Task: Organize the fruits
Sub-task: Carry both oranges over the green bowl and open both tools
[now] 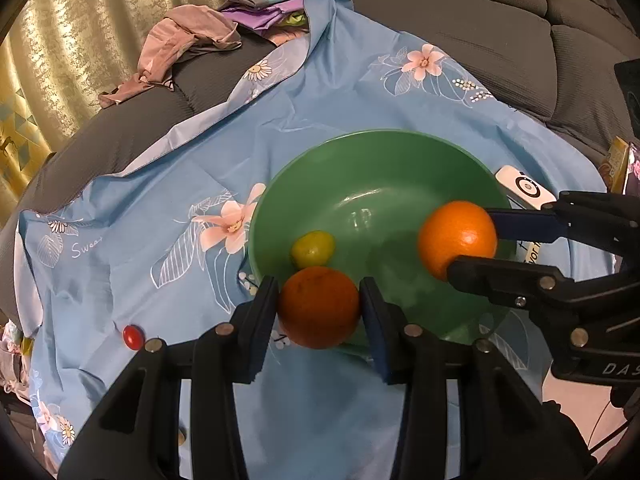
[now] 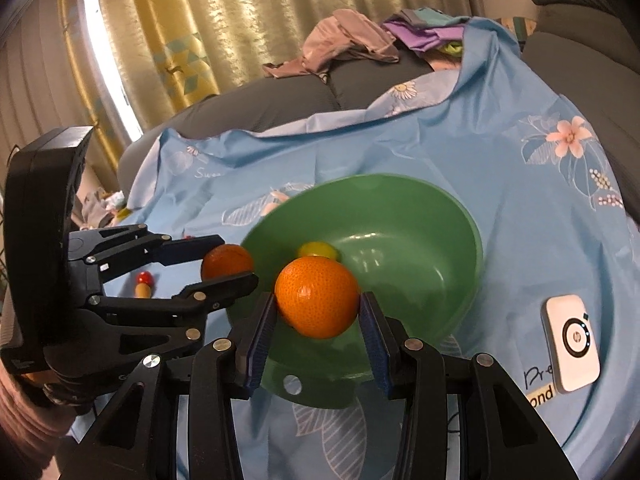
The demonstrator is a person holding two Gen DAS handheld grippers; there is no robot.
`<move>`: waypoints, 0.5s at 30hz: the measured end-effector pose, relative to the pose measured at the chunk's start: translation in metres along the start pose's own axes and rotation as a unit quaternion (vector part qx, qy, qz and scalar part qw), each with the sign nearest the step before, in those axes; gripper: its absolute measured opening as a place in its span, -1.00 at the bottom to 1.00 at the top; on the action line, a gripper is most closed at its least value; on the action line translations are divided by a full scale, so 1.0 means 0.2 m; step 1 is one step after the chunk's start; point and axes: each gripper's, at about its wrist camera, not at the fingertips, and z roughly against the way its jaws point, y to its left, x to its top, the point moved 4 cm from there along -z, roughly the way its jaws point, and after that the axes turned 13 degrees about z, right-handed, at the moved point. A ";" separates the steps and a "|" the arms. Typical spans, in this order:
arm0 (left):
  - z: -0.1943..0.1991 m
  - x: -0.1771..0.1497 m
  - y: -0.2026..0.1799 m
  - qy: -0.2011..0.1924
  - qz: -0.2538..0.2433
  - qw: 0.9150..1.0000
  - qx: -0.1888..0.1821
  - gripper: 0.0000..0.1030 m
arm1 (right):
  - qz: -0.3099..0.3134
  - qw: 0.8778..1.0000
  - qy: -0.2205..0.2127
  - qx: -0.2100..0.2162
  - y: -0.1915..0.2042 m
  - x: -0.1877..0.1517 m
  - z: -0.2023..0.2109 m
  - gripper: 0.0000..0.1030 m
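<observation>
Two oranges are held above a green bowl point(image 1: 400, 152), one in each gripper. The darker orange point(image 1: 319, 307) sits clamped between the jaws of the left gripper point(image 1: 320, 312), both blue pads pressing its sides, over the bowl's near rim. In the right wrist view this same fruit point(image 2: 227, 261) shows at the bowl's left edge, pinched between the left gripper's point(image 2: 230, 266) two black fingers, which reach in level from the left.

The brighter orange point(image 1: 457, 237) is gripped by the jaws of the right gripper point(image 1: 472, 240), which comes in from the right side with one finger above the fruit and one below. From the right wrist view that orange point(image 2: 317, 298) fills the gap between the pads of the right gripper point(image 2: 318, 308), held over the near part of the bowl point(image 2: 460, 220). Whether either orange touches the bowl's surface cannot be told.

Inside the bowl lies a small yellow-green fruit point(image 1: 312, 249), near the inner wall on the side closest to the left gripper; it point(image 2: 318, 250) peeks out just behind the bright orange in the right wrist view.

The bowl rests on a light blue flowered cloth point(image 1: 160, 200) spread over a grey sofa point(image 1: 480, 20). A white HP device point(image 2: 571, 347) lies on the cloth to the right of the bowl, near the cloth's edge. A small red-topped toy point(image 2: 142, 285) lies on the cloth to the left of the bowl, below the left gripper. Crumpled clothes point(image 1: 188, 44) are heaped on the sofa beyond the cloth's far edge, in front of a gold curtain point(image 2: 180, 20).
</observation>
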 end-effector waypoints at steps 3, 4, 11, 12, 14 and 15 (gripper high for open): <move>0.00 0.00 -0.01 -0.002 -0.005 1.000 0.004 -0.16 | -0.001 1.000 -0.006 0.001 0.00 0.00 0.02 -0.15; 0.00 -0.01 -0.01 -0.002 -0.006 1.000 0.006 -0.16 | -0.001 1.000 -0.010 0.000 0.00 0.01 0.02 -0.15; 0.08 0.00 0.01 -0.026 -0.007 0.999 0.023 0.23 | -0.004 1.000 -0.011 -0.006 0.00 0.01 0.05 -0.15; 0.10 0.00 0.01 -0.030 -0.005 0.999 0.024 0.25 | -0.004 1.000 -0.012 -0.006 0.01 0.01 0.06 -0.15; 0.14 0.00 0.02 -0.038 -0.002 0.999 0.031 0.35 | -0.004 1.000 -0.014 -0.004 0.02 0.02 0.07 -0.15; 0.16 0.00 0.03 -0.044 -0.001 0.998 0.037 0.43 | -0.003 1.000 -0.017 -0.003 0.03 0.02 0.09 -0.15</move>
